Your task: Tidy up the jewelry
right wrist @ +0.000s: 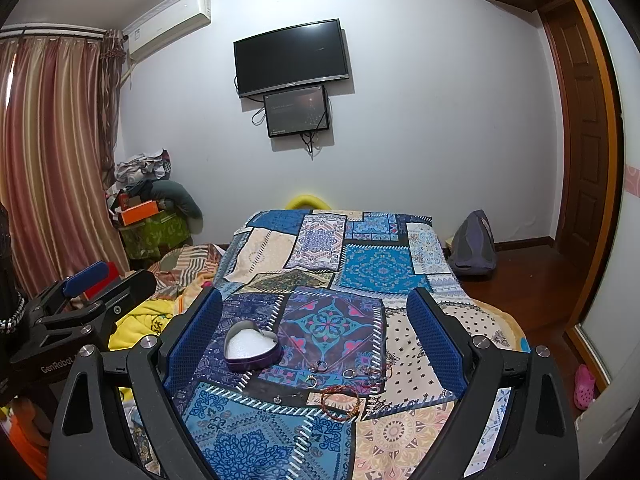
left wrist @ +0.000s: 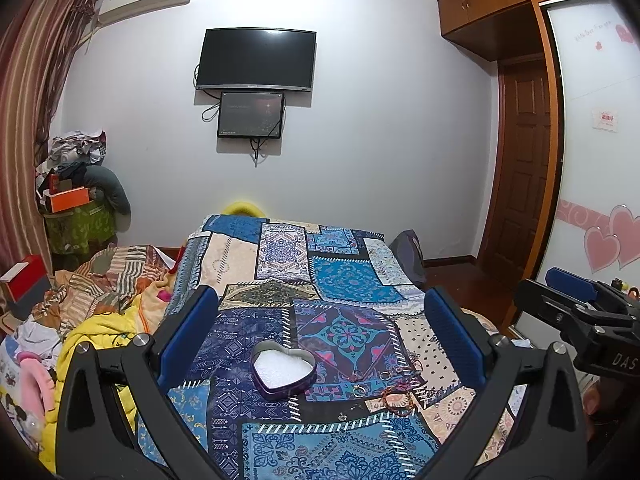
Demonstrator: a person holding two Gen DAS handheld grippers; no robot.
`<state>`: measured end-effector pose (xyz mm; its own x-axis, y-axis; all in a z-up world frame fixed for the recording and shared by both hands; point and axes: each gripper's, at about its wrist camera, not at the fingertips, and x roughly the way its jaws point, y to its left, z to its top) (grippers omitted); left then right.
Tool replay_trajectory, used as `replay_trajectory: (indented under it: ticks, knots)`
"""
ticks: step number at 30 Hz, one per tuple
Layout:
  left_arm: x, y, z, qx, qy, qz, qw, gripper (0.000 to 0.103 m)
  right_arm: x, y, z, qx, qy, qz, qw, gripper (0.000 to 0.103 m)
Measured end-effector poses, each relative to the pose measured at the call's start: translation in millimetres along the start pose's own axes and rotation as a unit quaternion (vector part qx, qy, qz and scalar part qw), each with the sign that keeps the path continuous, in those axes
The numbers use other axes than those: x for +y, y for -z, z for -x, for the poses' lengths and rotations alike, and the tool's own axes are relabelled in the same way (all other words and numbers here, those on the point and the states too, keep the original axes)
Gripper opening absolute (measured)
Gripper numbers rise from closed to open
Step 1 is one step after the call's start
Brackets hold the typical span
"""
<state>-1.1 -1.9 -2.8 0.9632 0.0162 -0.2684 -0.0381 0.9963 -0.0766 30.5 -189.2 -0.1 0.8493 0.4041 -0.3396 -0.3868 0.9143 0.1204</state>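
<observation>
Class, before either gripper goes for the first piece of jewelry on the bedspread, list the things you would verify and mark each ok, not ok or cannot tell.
1. Heart-shaped tin lid off, white lining exposed: ok.
2. Tin holds no jewelry yet, room to fill: ok.
3. Left gripper open, nothing between its fingers: ok.
4. Right gripper open, nothing between its fingers: ok.
5. Rings and red bracelet lie apart on the bedspread, beside the tin and not in it: ok.
6. Thin chain free of tangles with the rings near it: cannot tell, too fine against the pattern.
</observation>
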Motion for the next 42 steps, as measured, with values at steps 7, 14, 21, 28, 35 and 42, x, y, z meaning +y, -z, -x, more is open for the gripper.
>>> replay_trajectory:
  ticks: [7, 14, 21, 28, 35, 42]
  knots:
    - [0.3, -1.4, 0.8, 0.000, 0.001, 0.001, 1.0000, 0.103, 3.3, -2.1, -0.6, 0.001, 0.000, 0.000, 1.000, 0.092]
    - [-1.1, -2.7, 0.9, 0.000, 0.001, -0.002, 1.0000, 0.103, 3.6, -1.4, -1.0, 0.000, 0.000, 0.000, 1.000, 0.092]
    - [-1.2, -2.5, 0.9, 0.001, 0.003, -0.002, 1.0000, 0.103, 3.0, -1.8, -1.7, 0.000, 0.000, 0.002, 1.000, 0.092]
    - [-0.6, -5.5, -0.4, 0.002, 0.005, 0.000, 1.0000, 0.103, 3.4, -1.1, -2.2, 0.000, 0.000, 0.002, 1.000, 0.092]
    - [-0.8, -5.2, -1.1, 0.002, 0.004, -0.001, 1.0000, 0.103, 3.2, -0.6, -2.9, 0.001, 0.000, 0.003, 1.000, 0.092]
    - [-1.3, -3.5, -2.1, 0.003, 0.006, -0.001, 1.0000, 0.103, 1.9, 2.2, -6.8, 0.003, 0.004, 0.007, 1.000, 0.092]
